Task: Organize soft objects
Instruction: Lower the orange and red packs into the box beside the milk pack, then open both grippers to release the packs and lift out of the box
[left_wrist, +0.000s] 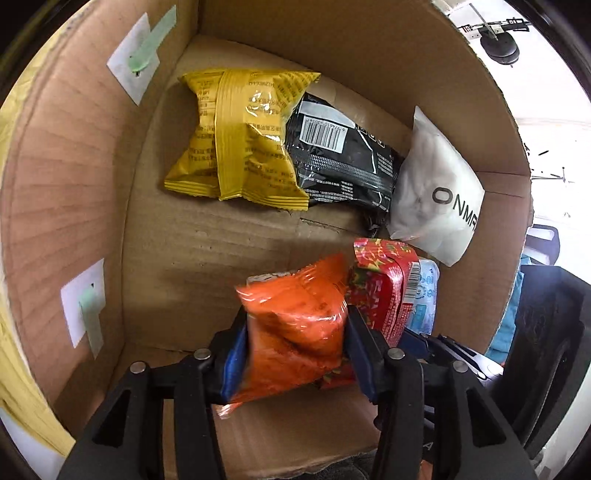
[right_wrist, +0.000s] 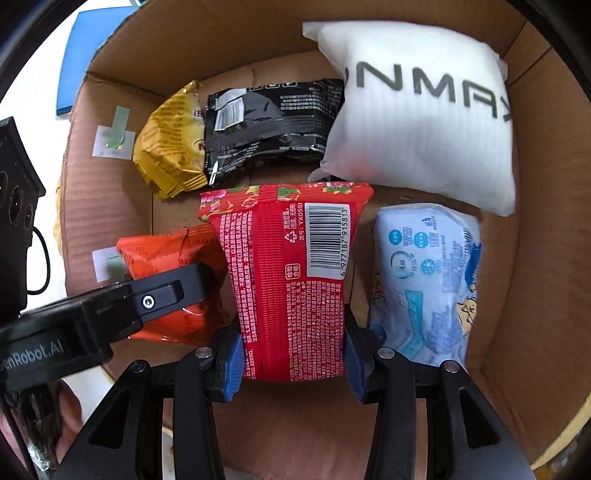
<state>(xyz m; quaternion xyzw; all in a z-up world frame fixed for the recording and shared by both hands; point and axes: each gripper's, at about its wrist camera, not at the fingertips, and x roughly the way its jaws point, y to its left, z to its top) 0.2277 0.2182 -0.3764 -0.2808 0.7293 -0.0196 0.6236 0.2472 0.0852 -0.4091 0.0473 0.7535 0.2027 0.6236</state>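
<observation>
Left gripper (left_wrist: 297, 354) is pinching an orange bag (left_wrist: 295, 325), right gripper (right_wrist: 293, 354) squeezes the red pack (right_wrist: 291, 280) beside it, both inside the box (left_wrist: 74, 184).

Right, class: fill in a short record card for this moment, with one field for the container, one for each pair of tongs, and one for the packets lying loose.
container: cardboard box, open at the top
left tongs: shut on the orange packet
right tongs: shut on the red packet
back row: yellow packet, black packet, white pillow
beside the red packet: pale blue packet, on the box floor
on the box wall: two taped white labels
</observation>
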